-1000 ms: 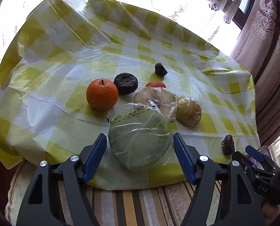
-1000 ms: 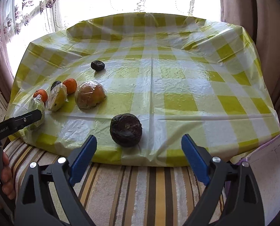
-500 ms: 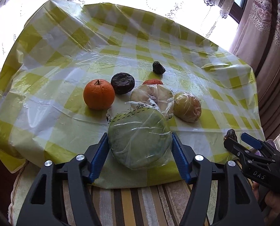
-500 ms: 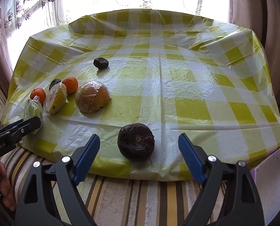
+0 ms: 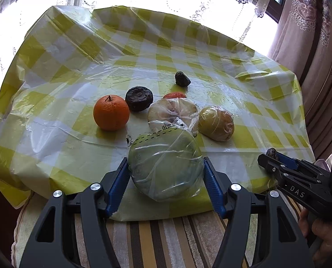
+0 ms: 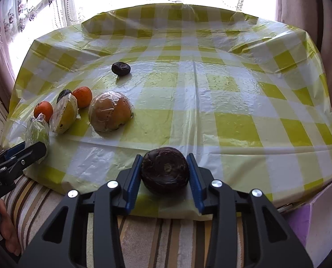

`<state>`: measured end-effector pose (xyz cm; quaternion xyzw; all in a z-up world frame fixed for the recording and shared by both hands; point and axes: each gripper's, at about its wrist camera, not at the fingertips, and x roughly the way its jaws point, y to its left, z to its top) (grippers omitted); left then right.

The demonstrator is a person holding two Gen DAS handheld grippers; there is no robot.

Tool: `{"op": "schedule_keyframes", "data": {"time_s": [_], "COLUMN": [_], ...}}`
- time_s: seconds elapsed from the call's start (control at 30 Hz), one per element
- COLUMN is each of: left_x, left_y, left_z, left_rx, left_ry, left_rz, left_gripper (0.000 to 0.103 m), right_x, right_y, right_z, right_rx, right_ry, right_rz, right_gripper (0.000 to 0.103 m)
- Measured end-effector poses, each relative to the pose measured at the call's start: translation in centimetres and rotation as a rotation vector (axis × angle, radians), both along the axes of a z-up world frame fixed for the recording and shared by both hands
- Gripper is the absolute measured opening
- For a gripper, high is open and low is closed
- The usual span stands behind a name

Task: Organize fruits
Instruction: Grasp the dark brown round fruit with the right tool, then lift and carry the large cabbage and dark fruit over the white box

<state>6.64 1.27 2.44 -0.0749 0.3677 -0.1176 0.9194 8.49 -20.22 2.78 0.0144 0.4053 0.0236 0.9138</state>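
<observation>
My left gripper (image 5: 166, 174) is shut on a green fruit wrapped in clear plastic (image 5: 166, 165) at the near table edge. Behind it lie an orange (image 5: 111, 112), a dark wrinkled fruit (image 5: 139, 98), a pale wrapped fruit (image 5: 173, 114), a yellowish wrapped fruit (image 5: 216, 123), a second orange mostly hidden (image 5: 174, 94) and a small dark fruit (image 5: 182, 79). My right gripper (image 6: 164, 172) is shut on a dark wrinkled round fruit (image 6: 164, 173) at the near edge. The right gripper also shows in the left wrist view (image 5: 275, 160).
The table wears a yellow-and-white checked plastic cloth (image 6: 210, 89). A striped cushion (image 6: 166, 241) lies below the near edge. Curtains (image 5: 311, 33) hang at the right. A purple box (image 6: 317, 212) stands at the right of the table.
Both grippers moved forward and closed: the left onto the green wrapped fruit, the right onto the dark wrinkled fruit.
</observation>
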Motion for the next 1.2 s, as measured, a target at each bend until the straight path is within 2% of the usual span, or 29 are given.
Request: {"op": "schedule_keyframes", "data": {"time_s": [0.3,0.73,1.2], "left_x": [-0.8,-2.4,-4.3], "left_y": [-1.3,-5.0,-11.6], "left_z": [0.6,1.3,1.6], "left_rx": [0.046,0.141,0.196], "left_ry": [-0.022,-0.053,-0.074], "left_rz": [-0.023,-0.074,-0.221], "left_gripper": [0.061,0.061,0.061], "right_x": [-1.2,-3.9,-7.7], "right_y": [-0.1,-3.0,-7.8], "right_z": [0.7,1.7,3.2], "right_rx": [-0.026,0.009,0.037], "right_ry": [-0.033,-0.046,-0.054], "right_rz": [-0.01,-0.064,-0.156], "right_gripper": [0.039,0.039,0.039]}}
